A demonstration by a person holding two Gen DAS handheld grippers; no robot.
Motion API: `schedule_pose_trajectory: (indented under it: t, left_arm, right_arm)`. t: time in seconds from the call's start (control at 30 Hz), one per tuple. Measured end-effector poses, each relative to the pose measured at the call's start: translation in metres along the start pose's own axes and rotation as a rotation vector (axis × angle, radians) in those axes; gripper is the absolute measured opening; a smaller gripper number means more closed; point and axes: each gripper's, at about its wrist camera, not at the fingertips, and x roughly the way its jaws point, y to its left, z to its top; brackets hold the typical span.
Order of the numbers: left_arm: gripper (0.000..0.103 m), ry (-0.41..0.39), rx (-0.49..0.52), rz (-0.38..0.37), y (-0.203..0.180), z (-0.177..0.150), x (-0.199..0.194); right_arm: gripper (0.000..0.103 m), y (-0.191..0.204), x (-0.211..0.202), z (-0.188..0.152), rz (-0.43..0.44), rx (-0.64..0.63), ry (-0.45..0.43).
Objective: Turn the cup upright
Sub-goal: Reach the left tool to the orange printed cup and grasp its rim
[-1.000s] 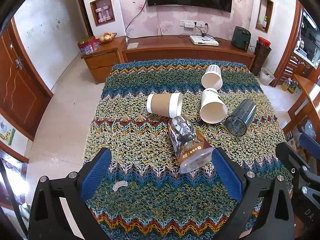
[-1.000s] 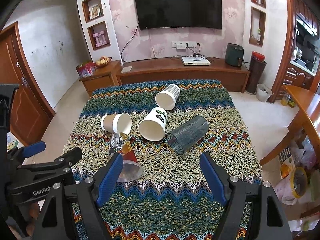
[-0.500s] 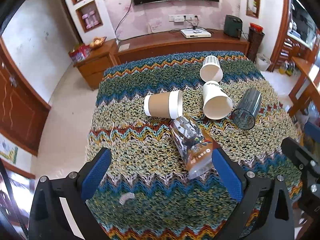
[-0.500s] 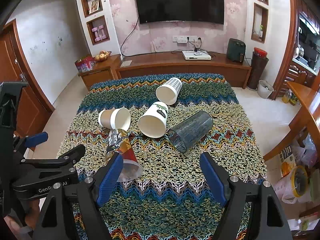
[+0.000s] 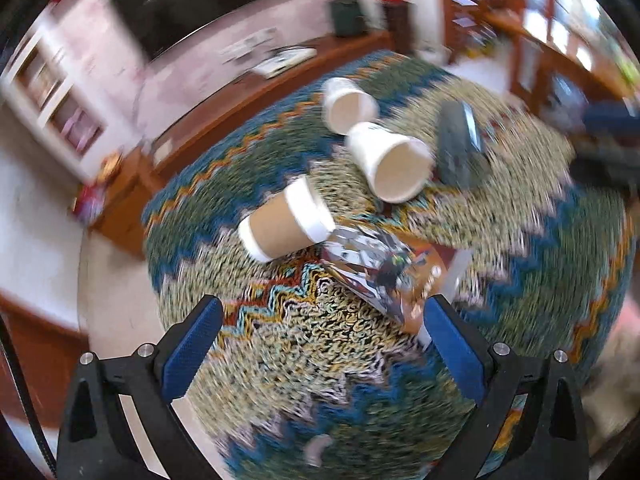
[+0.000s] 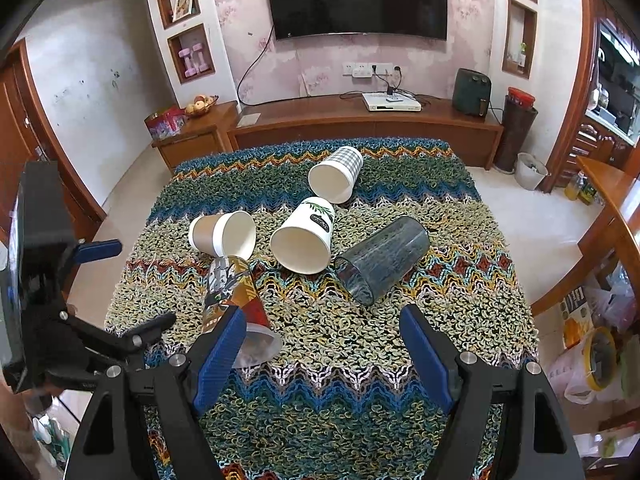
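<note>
Both the left gripper (image 5: 320,344) and the right gripper (image 6: 322,354) are matte black plastic frames with angular arms, silver round screw heads near the knuckles, and long fingers faced with textured blue pads (image 6: 218,356).

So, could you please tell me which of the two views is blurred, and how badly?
Left wrist view: heavy motion smear across the cups and cloth, though the brown-sleeved cup stays recognisable and the tongs stay sharp. Right wrist view: crisp, only fisheye bending at the edges.
</note>
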Motion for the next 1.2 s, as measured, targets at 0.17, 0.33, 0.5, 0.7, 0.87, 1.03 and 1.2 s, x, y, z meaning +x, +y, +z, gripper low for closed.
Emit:
schedule_pose_trajectory:
  t: [0.17, 0.33, 0.5, 0.7, 0.87, 1.03, 1.2]
  left_arm:
    - [0.101, -0.018, 0.358, 0.060, -0.026, -0.012, 0.014]
    - [0.101, 0.011, 0.543, 0.034, -0.034, -0.019, 0.034]
    - [0.100, -0.001, 0.593, -0.029, -0.035, -0.014, 0.046]
    - [0.100, -0.030, 0.678, -0.094, -0.039, -0.006, 0.051]
    - [0.100, -0.046, 0.762, -0.126, -0.049, -0.006, 0.053]
    - [0.100, -0.062, 0.883, -0.150, -0.054, -0.006, 0.053]
    - [0.097, -0.074, 0.982, -0.162, -0.062, -0.002, 0.058]
  right_arm:
    - [0.080, 0.006, 0.007, -0.001, -0.002, -0.011, 0.014]
    - [0.080, 0.014, 0.014, 0.000, -0.002, -0.031, 0.023]
    - [0.080, 0.016, 0.024, 0.001, -0.008, -0.034, 0.042]
    - [0.080, 0.015, 0.038, 0.001, -0.026, -0.021, 0.069]
    - [0.080, 0.008, 0.057, 0.001, -0.038, 0.009, 0.104]
    - [0.080, -0.004, 0.075, -0.003, -0.044, 0.056, 0.141]
    - [0.080, -0.015, 0.088, -0.005, -0.037, 0.091, 0.166]
